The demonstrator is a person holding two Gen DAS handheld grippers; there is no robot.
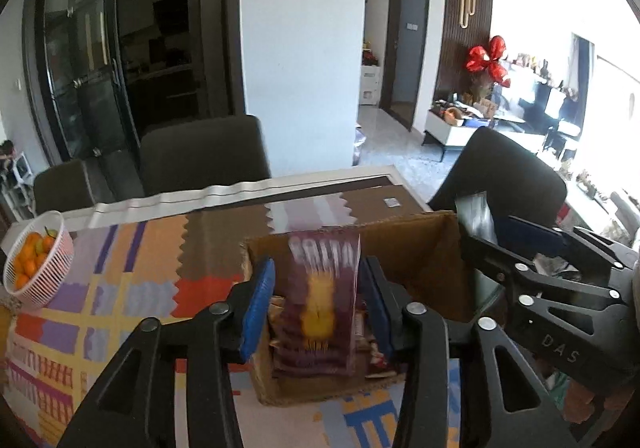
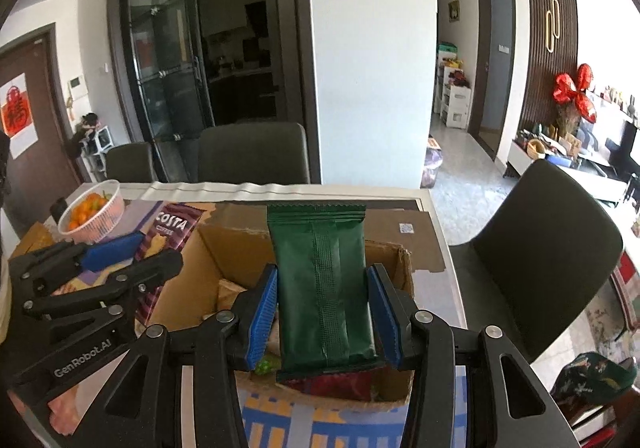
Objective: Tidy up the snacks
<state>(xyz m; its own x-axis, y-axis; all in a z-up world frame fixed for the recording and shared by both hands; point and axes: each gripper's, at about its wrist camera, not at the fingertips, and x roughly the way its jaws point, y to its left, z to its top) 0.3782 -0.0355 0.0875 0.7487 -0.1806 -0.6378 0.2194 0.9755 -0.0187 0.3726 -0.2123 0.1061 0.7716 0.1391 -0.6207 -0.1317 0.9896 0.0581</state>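
Left hand-held gripper (image 1: 316, 308): jaws around maroon Costa packet (image 1: 320, 300), grip uncertain.
Right hand-held gripper (image 2: 322, 316): jaws flank green packet (image 2: 324, 288).
Advice: lower both inside cardboard box (image 2: 224, 252).

Beyond the fingers: dark chairs (image 2: 253, 152), white pillar (image 2: 372, 56), glass doors (image 2: 168, 64), sunlit marble floor (image 2: 460, 168).

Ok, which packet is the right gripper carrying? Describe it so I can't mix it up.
Find the open cardboard box on the patterned table mat. Above it, between the right gripper's blue pads, stands a packet upright. It is plain dark green with a zigzag top edge, unlike the maroon Costa packet in the left gripper.
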